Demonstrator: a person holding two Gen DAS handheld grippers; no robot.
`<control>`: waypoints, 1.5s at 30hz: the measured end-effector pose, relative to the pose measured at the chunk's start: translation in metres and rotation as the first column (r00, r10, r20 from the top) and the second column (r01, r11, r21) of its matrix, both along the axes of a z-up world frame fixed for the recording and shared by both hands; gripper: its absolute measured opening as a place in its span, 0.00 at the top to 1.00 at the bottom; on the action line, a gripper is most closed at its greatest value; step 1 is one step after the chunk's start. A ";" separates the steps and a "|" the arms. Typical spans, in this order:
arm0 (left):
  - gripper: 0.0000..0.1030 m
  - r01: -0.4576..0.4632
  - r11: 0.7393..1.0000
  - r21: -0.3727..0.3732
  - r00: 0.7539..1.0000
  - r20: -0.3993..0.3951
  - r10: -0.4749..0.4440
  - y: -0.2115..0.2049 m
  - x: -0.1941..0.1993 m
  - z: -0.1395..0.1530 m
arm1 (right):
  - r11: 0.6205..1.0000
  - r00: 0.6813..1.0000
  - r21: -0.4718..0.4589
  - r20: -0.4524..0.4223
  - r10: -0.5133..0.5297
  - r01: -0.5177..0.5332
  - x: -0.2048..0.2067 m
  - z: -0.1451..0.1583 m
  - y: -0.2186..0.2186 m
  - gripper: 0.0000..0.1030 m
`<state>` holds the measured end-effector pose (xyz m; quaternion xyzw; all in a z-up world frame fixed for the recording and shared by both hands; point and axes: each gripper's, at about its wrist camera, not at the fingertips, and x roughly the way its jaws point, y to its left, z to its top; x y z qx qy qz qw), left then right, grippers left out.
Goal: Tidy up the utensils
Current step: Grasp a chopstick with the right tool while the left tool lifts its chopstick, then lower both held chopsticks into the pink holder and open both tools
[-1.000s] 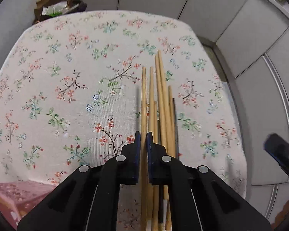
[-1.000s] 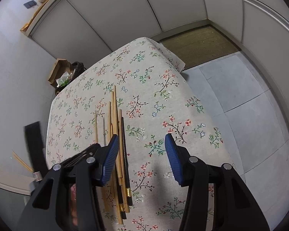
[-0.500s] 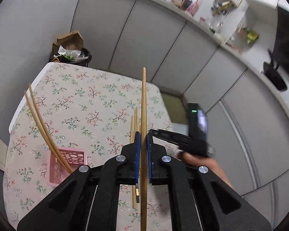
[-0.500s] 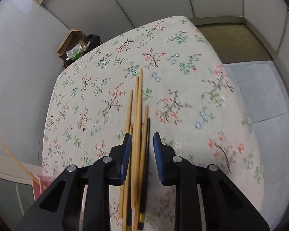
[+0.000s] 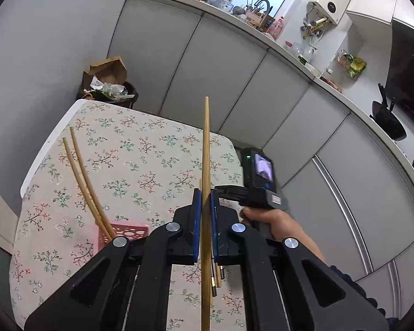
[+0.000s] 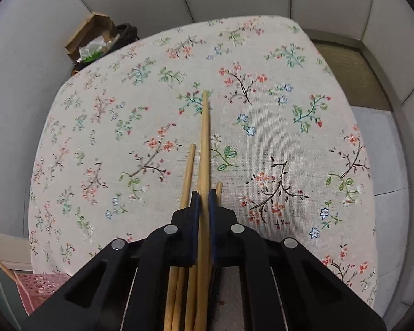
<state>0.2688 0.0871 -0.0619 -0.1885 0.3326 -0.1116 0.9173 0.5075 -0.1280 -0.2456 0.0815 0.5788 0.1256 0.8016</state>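
Observation:
My left gripper is shut on one wooden chopstick and holds it raised above the table, pointing up. A pink basket at the lower left holds two chopsticks leaning out. My right gripper is shut on one chopstick from the pile of chopsticks lying on the floral tablecloth. The right gripper's body and the hand holding it show to the right in the left wrist view.
A bin with cardboard and rubbish stands behind the table's far left corner. Grey cabinets run along the back, with a cluttered counter on top. The pink basket also shows in the right wrist view.
My left gripper has lifted its chopstick well above the table and tilted up. My right gripper has come down onto the pile and closed on a chopstick.

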 end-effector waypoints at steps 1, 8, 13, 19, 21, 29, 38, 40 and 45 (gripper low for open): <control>0.94 -0.004 1.000 -0.004 1.000 0.003 0.004 0.002 0.000 0.000 | 1.000 1.000 -0.004 0.010 0.001 -0.001 -0.003 0.003 -0.001 0.94; 0.94 -0.023 1.000 -0.001 0.998 0.064 0.023 0.007 -0.009 0.008 | 1.000 0.992 0.007 0.126 0.000 -0.001 -0.034 0.039 -0.010 0.94; 0.94 -0.025 1.000 0.001 0.996 0.083 0.025 0.007 -0.009 0.010 | 1.000 0.984 0.005 0.178 0.004 -0.005 -0.056 0.059 -0.017 0.95; 0.94 -0.017 1.000 0.017 0.996 0.090 0.015 0.005 -0.010 0.009 | 1.000 0.986 0.009 0.167 0.009 -0.011 -0.072 0.060 -0.030 1.00; 0.94 -0.018 1.000 0.017 0.996 0.082 0.016 0.006 -0.009 0.007 | 0.999 0.992 0.035 0.120 0.027 -0.031 -0.069 0.051 -0.031 1.00; 0.94 -0.025 0.999 0.032 0.997 0.076 0.023 0.004 -0.010 0.008 | 0.990 0.997 -0.136 0.078 -0.020 0.030 -0.019 0.020 -0.046 0.70; 0.94 -0.013 0.999 0.038 0.997 0.075 0.010 -0.002 -0.004 0.007 | 0.967 0.993 -0.230 0.005 0.115 -0.111 0.024 -0.008 -0.028 0.70; 0.94 -0.010 0.999 0.045 0.997 0.080 0.007 -0.003 -0.005 0.007 | 0.953 0.990 -0.271 0.007 0.140 -0.133 0.024 -0.015 -0.018 0.74; 0.94 -0.029 0.998 0.053 0.993 0.116 0.023 0.007 -0.012 0.011 | 0.983 0.972 -0.154 0.198 0.128 -0.098 -0.003 0.053 -0.020 0.94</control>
